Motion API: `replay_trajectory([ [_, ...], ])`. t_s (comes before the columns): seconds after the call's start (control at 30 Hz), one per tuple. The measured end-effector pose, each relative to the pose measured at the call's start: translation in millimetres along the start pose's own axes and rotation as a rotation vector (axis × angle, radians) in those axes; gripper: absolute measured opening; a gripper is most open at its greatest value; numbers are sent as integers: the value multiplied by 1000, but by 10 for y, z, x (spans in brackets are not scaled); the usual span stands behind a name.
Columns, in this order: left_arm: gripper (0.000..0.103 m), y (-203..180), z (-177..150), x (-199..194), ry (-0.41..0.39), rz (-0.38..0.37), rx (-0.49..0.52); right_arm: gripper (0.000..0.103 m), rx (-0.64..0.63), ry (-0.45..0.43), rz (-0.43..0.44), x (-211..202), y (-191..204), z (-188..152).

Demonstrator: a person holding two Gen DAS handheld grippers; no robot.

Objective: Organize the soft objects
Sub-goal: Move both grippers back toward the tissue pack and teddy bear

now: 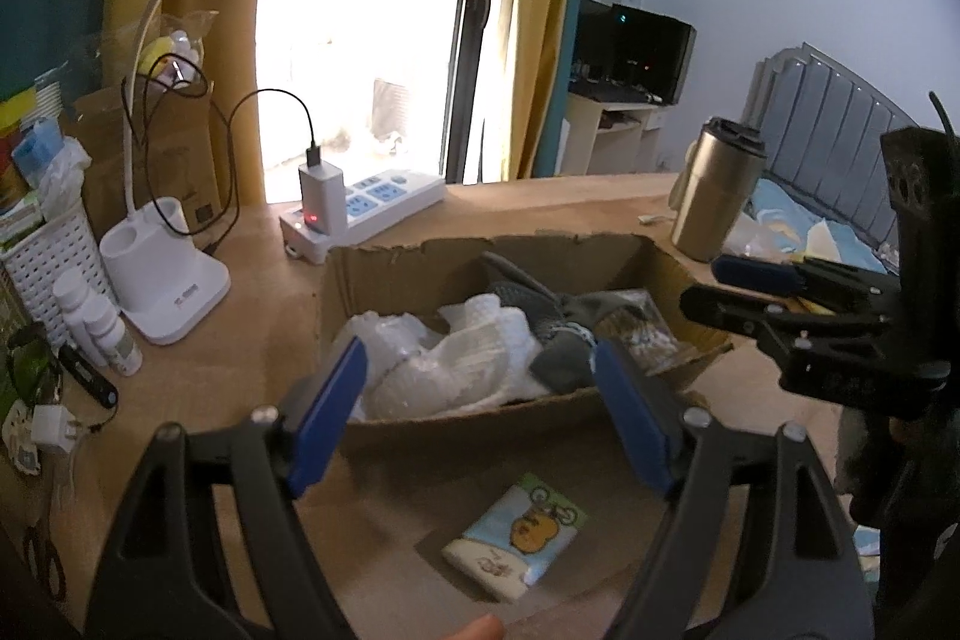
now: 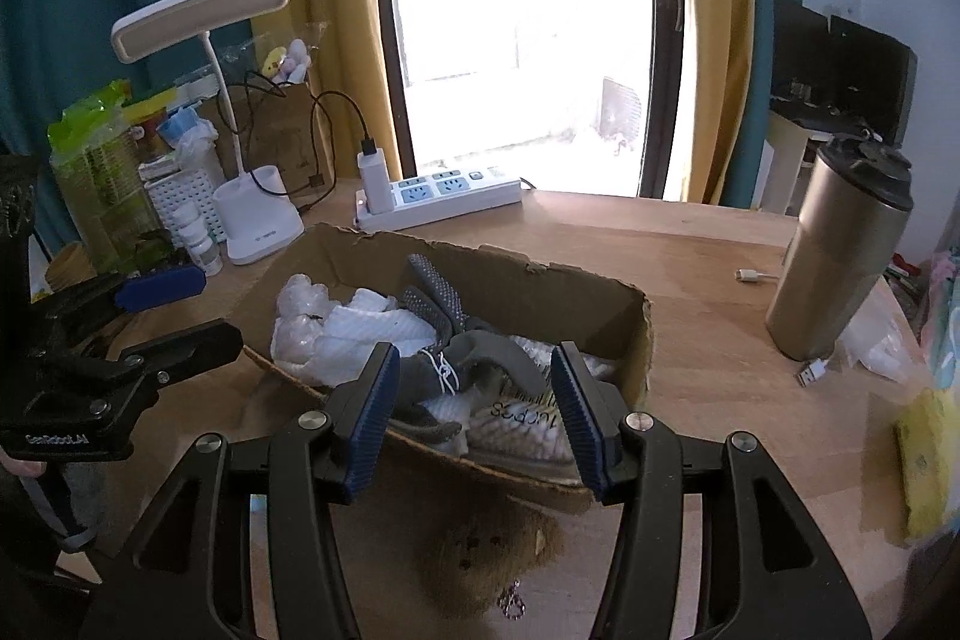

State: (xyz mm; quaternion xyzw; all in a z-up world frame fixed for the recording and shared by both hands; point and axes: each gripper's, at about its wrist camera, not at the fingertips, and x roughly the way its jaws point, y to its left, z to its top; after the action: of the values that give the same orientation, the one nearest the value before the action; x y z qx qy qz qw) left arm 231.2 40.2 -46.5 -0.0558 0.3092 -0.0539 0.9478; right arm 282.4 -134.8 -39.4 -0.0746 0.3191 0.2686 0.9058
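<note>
Your left tool (image 1: 480,412) and right tool (image 2: 474,415) are black with ribbed blue pads. Before you, the brown cardboard box (image 2: 540,280) holds white bubble wrap (image 1: 432,370) and a grey sock (image 2: 438,304) with a dotted sole. On the tan wooden worktop (image 2: 690,244) lies a tissue pack (image 1: 516,535) in pale blue, green and white with an orange cartoon figure. The tumbler (image 2: 840,250) is metallic with a black lid, the power strip (image 2: 444,196) white with blue sockets, the lamp (image 2: 240,100) white.

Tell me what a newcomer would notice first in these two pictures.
An open brown cardboard box at the middle of the wooden desk, stuffed with white padding and grey fabric. Behind it glows a bright window; a tall steel tumbler stands at the right.
</note>
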Motion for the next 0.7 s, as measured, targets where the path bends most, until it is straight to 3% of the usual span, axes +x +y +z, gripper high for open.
replay_trajectory([
  [0.17, 80, -20, -42, -64, -1, -4, -11, 56, 6, -6, -4, -108, 19, -62],
  [0.3, 80, -44, -96, -104, 9, 2, -14, 63, 10, -7, -4, -168, 26, -135],
  [0.7, 80, -108, -289, -137, 44, 12, -23, 63, 33, 11, 12, -224, 15, -364],
])
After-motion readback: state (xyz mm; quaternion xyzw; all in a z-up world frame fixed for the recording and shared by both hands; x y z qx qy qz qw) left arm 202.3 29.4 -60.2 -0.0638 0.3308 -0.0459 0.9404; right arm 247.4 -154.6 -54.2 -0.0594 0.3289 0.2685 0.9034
